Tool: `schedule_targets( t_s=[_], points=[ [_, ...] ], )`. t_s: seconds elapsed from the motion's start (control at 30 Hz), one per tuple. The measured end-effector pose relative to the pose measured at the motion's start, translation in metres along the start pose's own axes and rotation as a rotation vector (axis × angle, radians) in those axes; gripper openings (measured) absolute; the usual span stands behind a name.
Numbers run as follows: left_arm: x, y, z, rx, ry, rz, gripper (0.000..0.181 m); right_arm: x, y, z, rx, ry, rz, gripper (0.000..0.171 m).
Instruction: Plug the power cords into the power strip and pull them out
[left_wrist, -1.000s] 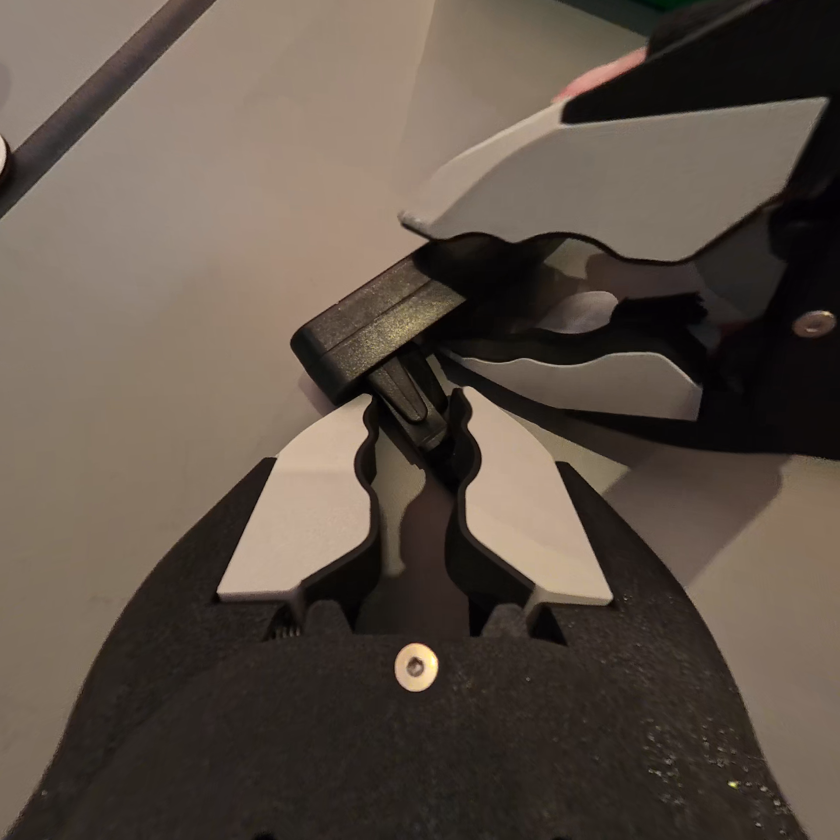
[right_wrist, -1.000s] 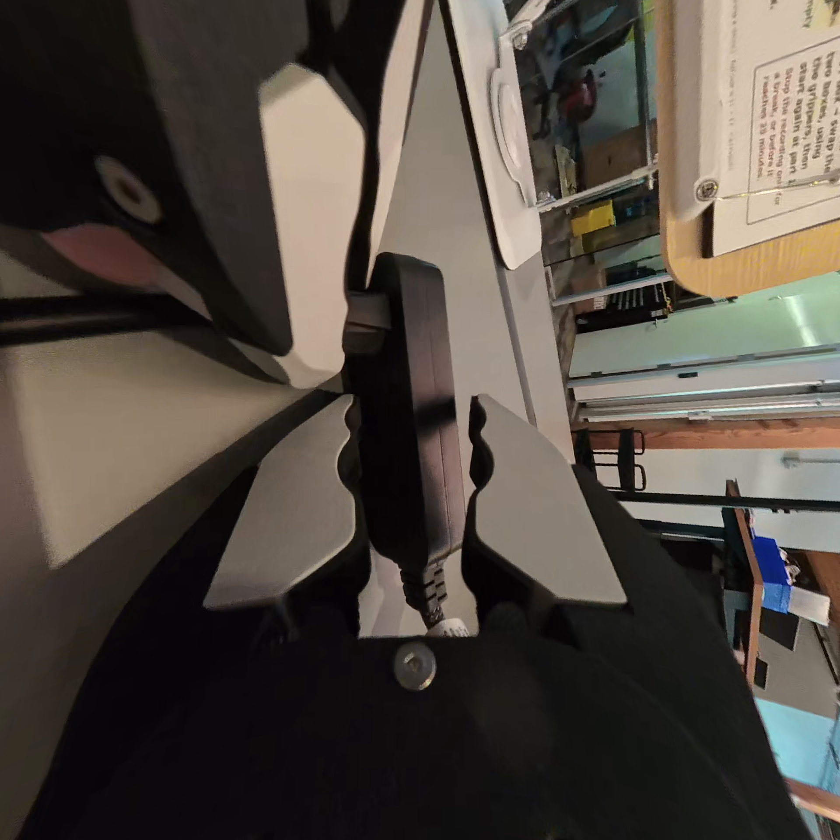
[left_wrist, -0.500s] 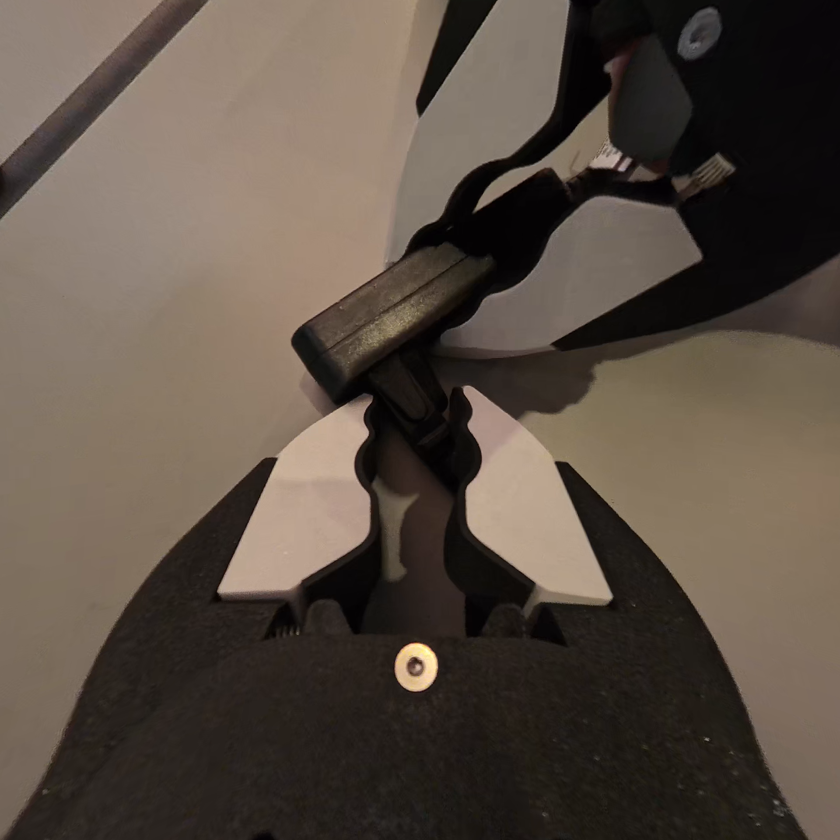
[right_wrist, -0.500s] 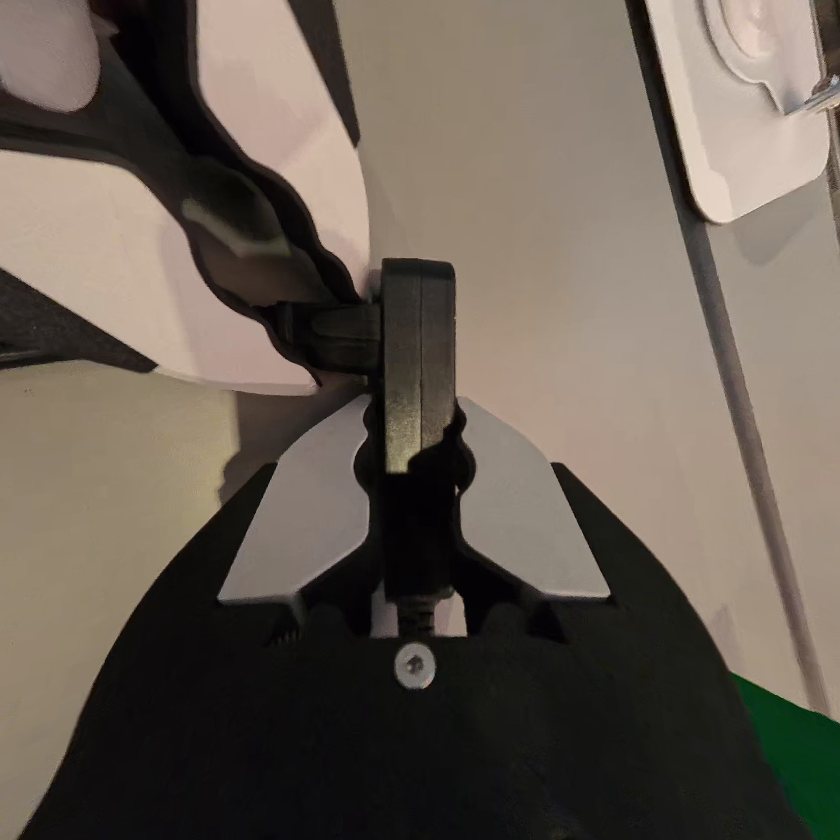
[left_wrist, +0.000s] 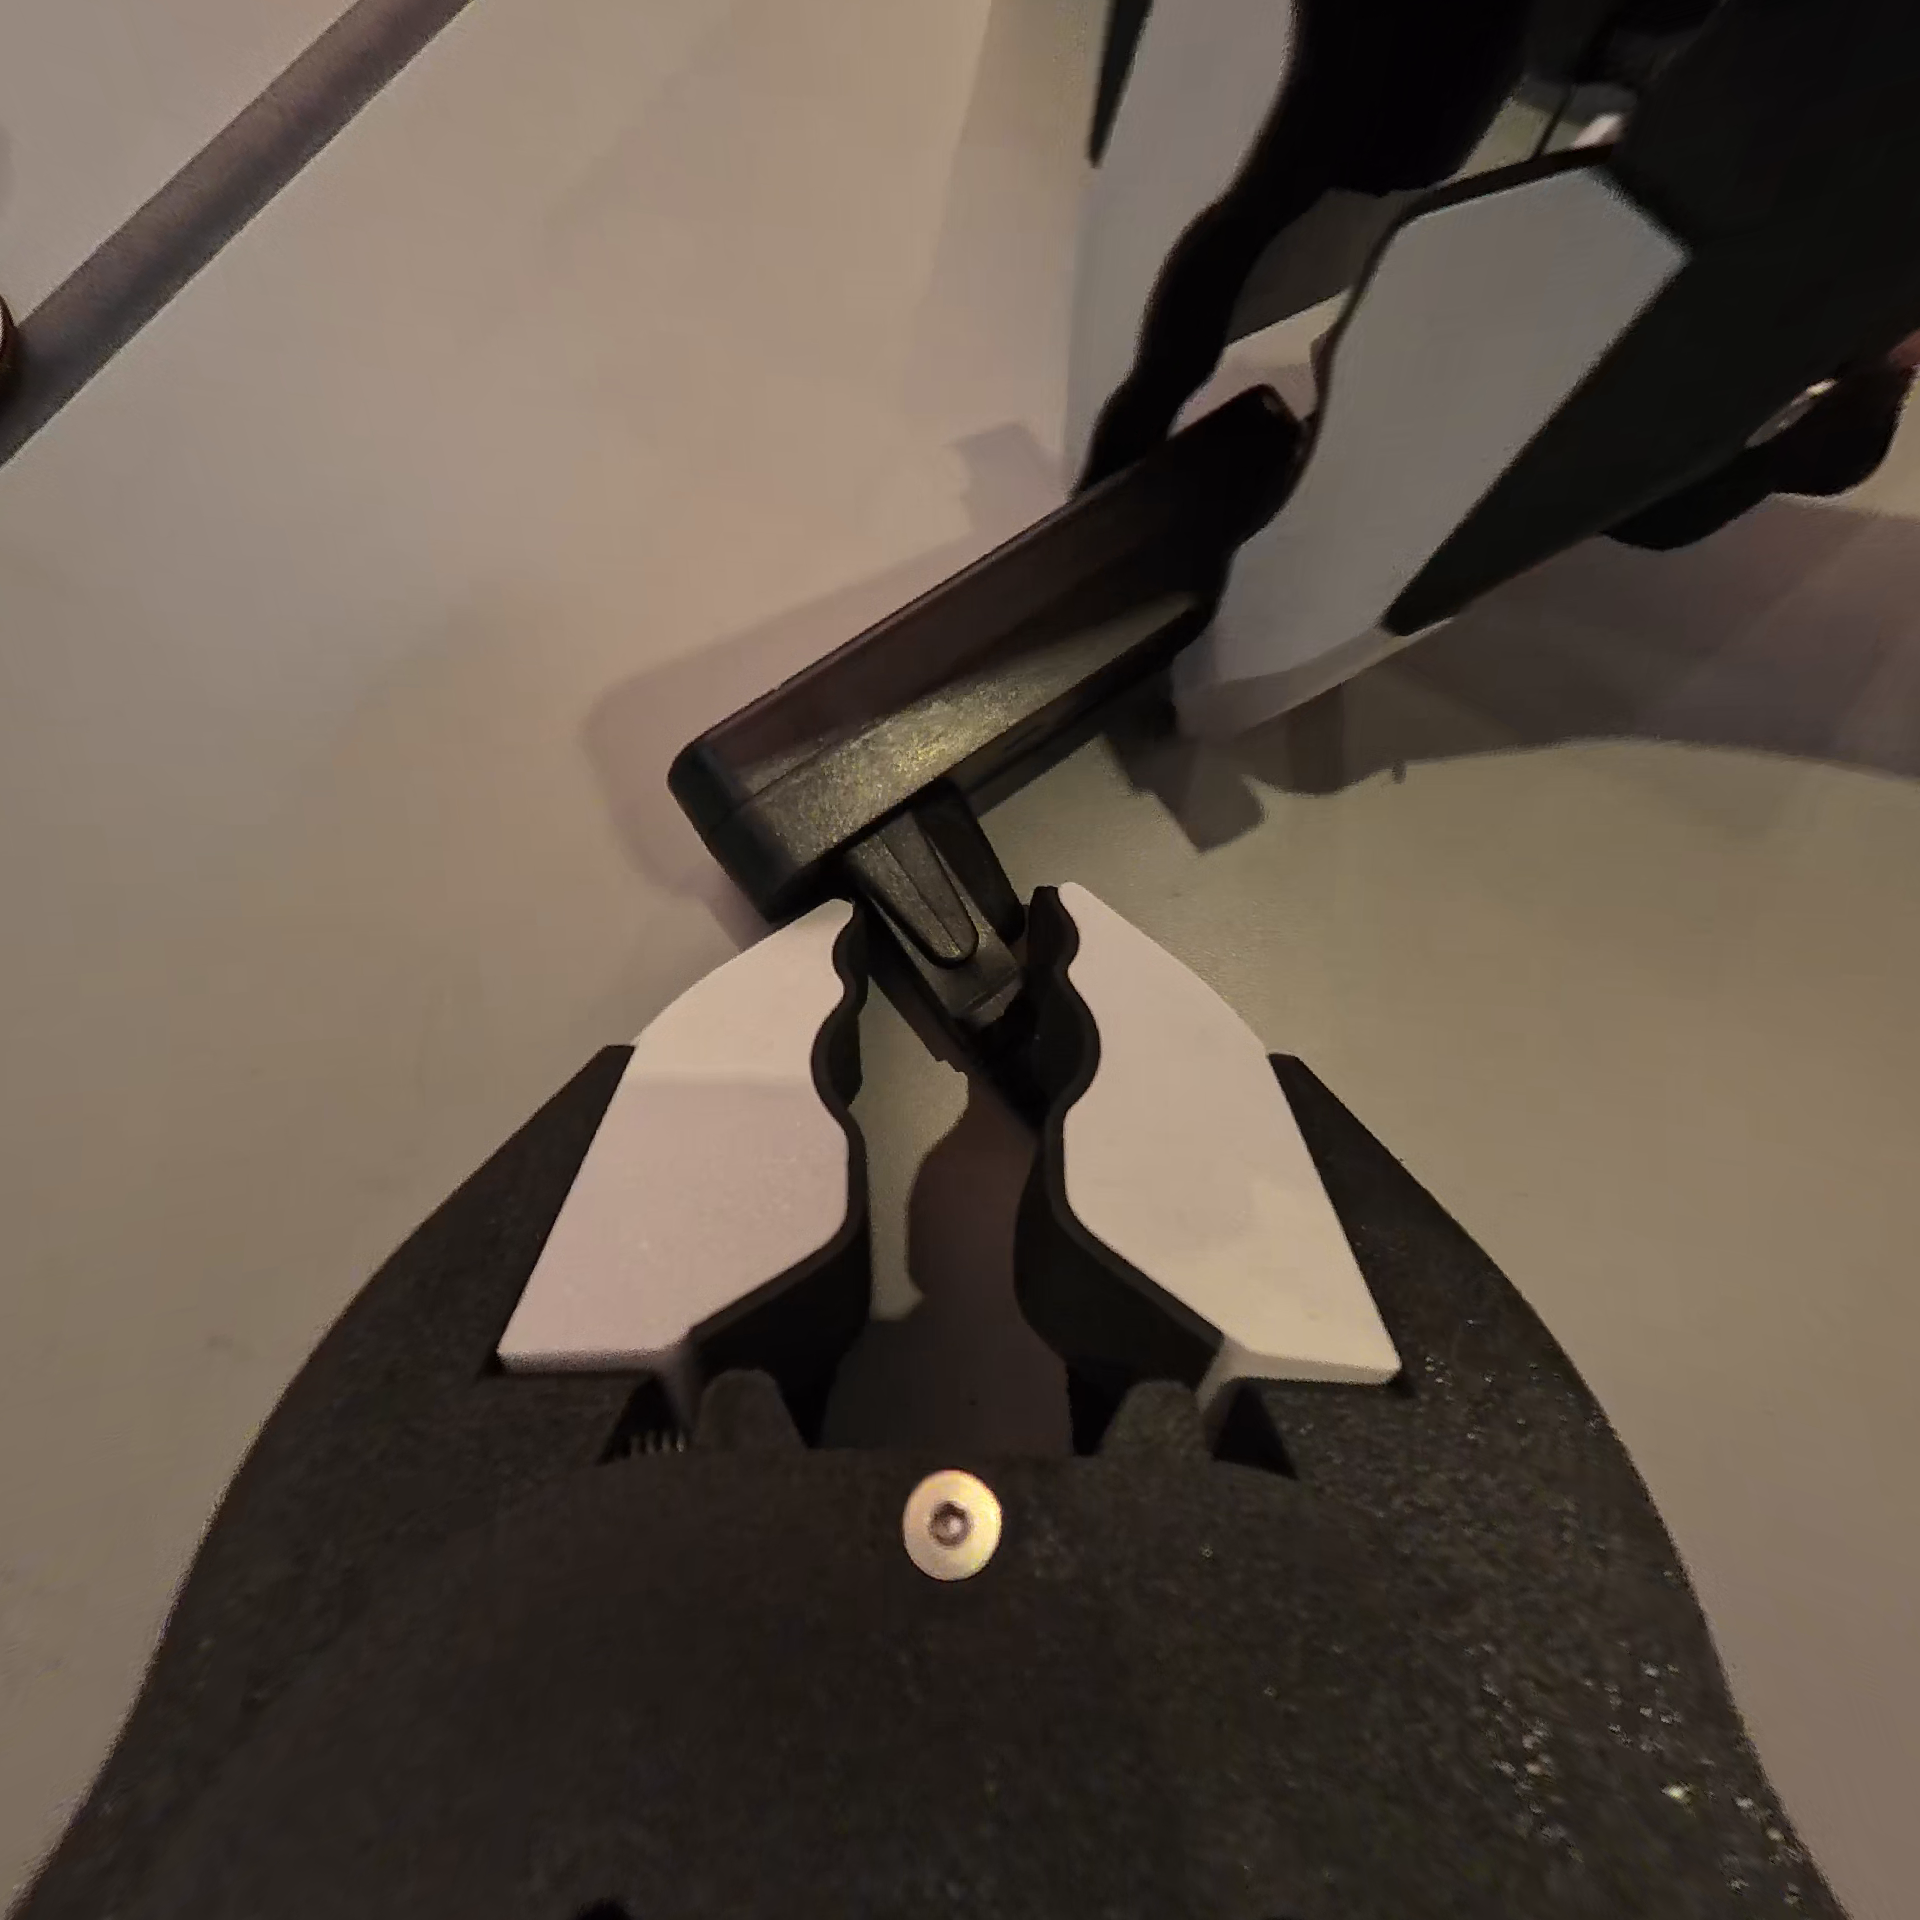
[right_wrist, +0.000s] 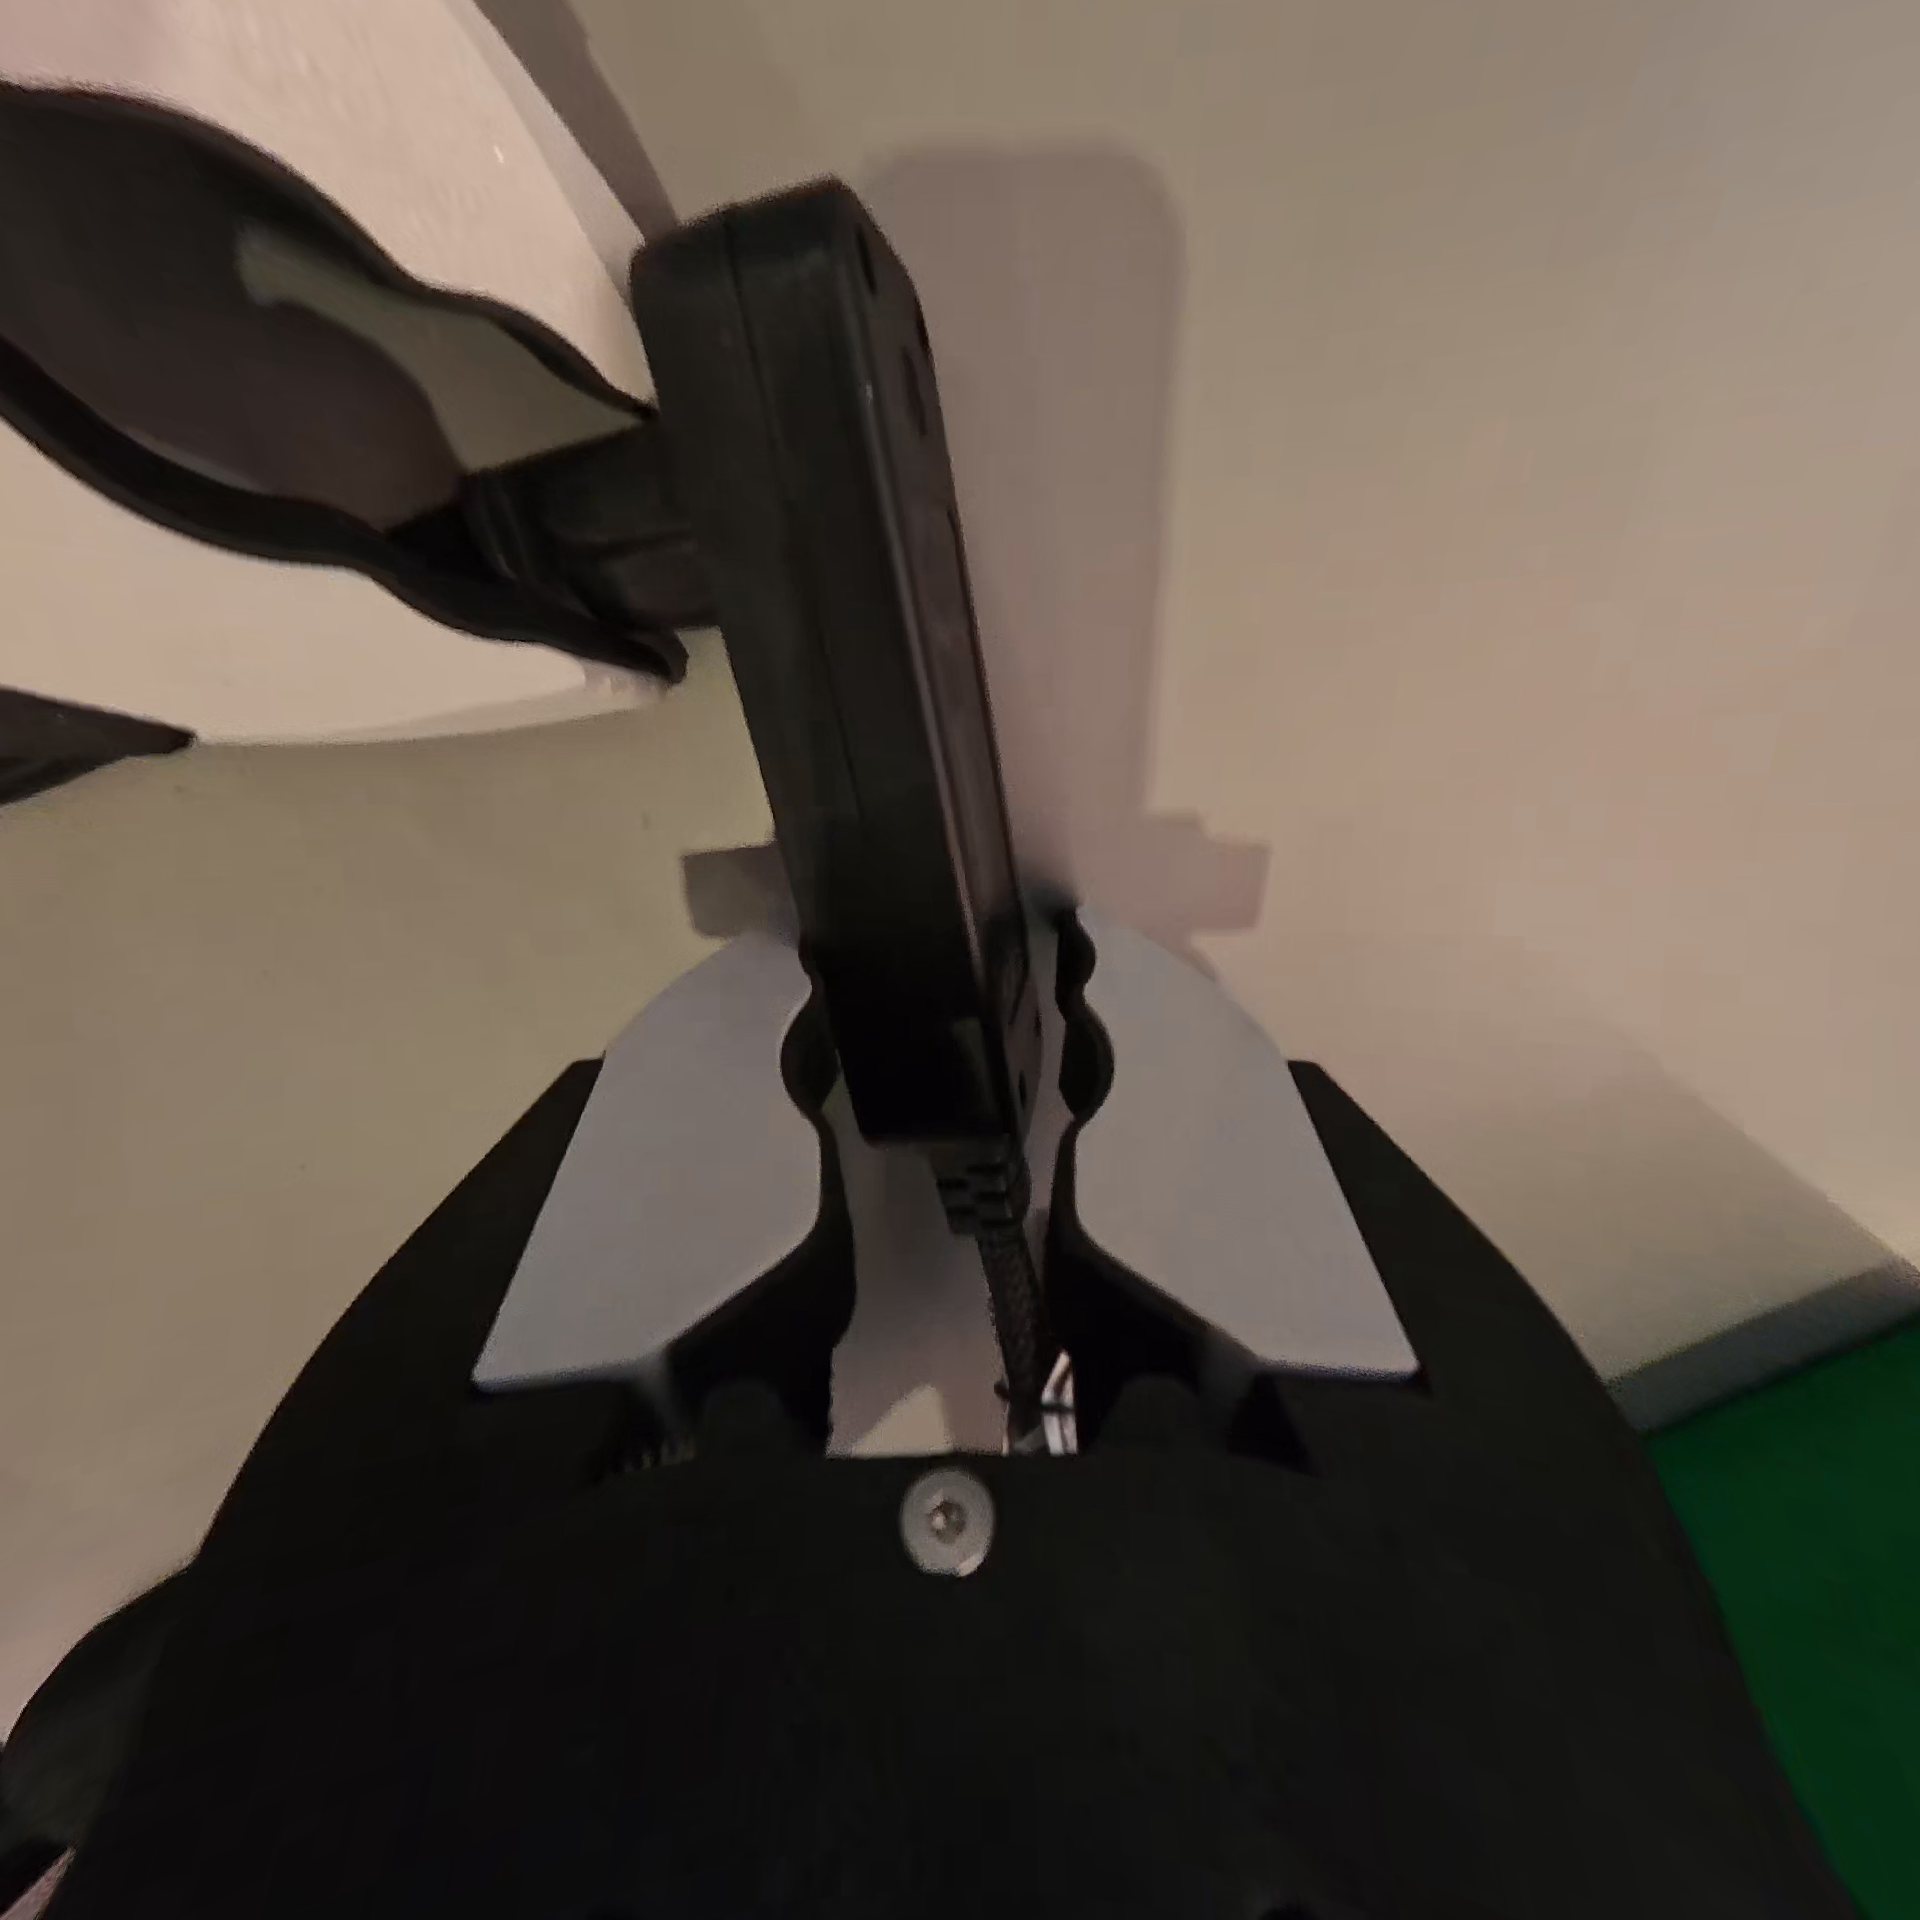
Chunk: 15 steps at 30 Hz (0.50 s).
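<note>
The slim black plastic power strip (left_wrist: 966, 665) is held above the pale grey tabletop (left_wrist: 364, 623), its braided cord (right_wrist: 1013, 1278) trailing back. The right gripper (right_wrist: 935, 997) pinches its cord end. The left gripper (left_wrist: 951, 935) pinches the black plug (left_wrist: 935, 894) seated in 1 side of the strip.

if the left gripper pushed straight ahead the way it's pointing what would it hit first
The left gripper is shut on the plug, which is seated in the black power strip directly ahead. Pushing on would likely press into the strip first.
</note>
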<state>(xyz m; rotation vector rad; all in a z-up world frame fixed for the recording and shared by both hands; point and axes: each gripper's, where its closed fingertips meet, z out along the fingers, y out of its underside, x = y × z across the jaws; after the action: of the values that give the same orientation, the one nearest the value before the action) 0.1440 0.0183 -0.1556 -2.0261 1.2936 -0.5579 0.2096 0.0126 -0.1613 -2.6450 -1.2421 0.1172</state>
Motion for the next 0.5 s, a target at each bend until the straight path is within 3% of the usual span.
schedule_targets(
  t_s=[0.33, 0.5],
  points=[
    [0.0, -0.001, 0.0, 0.009, -0.018, -0.027, 0.029, -0.001, 0.0, -0.003, 0.079, 0.046, -0.14, 0.032],
    [-0.001, -0.003, 0.002, 0.011, -0.045, -0.065, 0.027, 0.0, -0.004, -0.002, 0.153, 0.084, 0.046, 0.031]
  ],
)
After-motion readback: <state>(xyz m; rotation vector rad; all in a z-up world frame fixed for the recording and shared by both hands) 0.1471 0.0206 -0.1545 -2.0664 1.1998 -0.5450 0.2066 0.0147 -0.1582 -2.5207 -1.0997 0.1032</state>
